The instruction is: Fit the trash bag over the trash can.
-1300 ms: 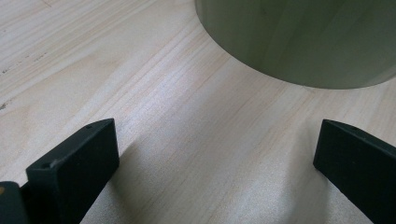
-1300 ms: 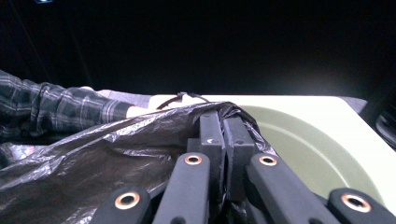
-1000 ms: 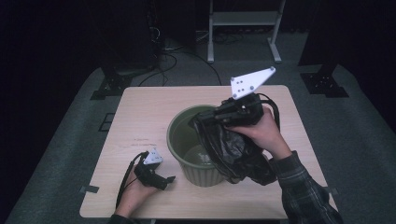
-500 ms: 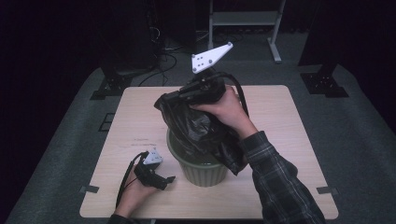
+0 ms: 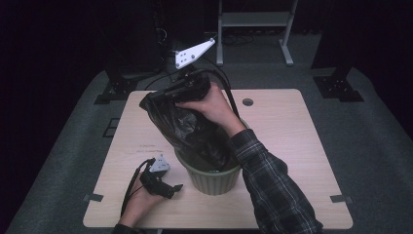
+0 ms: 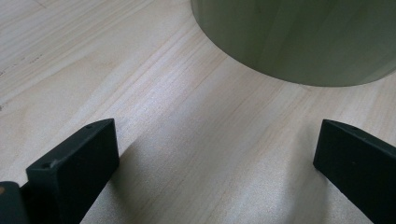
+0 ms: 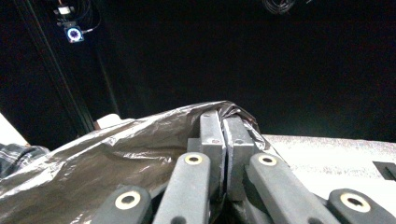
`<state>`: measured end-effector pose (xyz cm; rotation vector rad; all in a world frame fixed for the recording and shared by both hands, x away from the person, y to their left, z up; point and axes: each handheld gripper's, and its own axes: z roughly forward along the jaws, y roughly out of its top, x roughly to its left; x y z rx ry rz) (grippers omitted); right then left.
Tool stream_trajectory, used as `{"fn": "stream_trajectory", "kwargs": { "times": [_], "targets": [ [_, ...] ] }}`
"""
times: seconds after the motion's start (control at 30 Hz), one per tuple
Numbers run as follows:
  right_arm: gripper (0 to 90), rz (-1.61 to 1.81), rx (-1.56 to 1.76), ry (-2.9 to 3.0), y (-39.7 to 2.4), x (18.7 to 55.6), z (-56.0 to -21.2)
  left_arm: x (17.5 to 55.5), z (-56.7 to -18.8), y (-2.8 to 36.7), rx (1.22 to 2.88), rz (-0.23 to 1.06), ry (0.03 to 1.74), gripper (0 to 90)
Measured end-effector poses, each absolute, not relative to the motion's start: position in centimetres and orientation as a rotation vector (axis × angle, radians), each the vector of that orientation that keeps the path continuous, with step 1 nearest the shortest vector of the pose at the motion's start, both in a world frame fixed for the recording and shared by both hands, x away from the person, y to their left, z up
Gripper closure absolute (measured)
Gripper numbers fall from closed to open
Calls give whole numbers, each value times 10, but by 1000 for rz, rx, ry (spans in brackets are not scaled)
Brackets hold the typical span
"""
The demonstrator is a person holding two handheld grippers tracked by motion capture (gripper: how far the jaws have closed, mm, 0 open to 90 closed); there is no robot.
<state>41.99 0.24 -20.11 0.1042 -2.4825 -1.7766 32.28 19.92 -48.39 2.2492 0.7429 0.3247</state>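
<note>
Right gripper [image 5: 152,100]: upper middle of the high view, jaws clenched on the black bag's [image 5: 190,129] edge
Bag: stretched up and left from the bin [image 5: 214,178] — lower end inside it
Left gripper [image 5: 176,187]: lower left, jaws apart on the table [image 5: 292,146], nothing between them — bin wall just ahead

One green bin [image 5: 214,178] stands on the one worktop [image 5: 292,146], near its front edge. One black plastic bag [image 5: 187,129] rises out of the bin and up to its far left. There are two grippers: the right gripper [image 5: 156,100] above and beyond the bin, and the left gripper [image 5: 176,187] just left of the bin. Behind the worktop stands one metal stand [image 5: 253,19].
</note>
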Motion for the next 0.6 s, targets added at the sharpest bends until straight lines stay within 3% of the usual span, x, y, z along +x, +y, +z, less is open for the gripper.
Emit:
{"fn": "stream_trajectory", "kwargs": {
  "times": [0.2, 0.6],
  "targets": [
    [887, -1767, 97, -2474, -6, 415, -212, 323, -484, 199, 2250, 325, 740, 0],
    [884, -1681, -14, -2612, -74, 388, -248, 323, -484, 199, 2251, 324, 742, 0]
  ]
}}
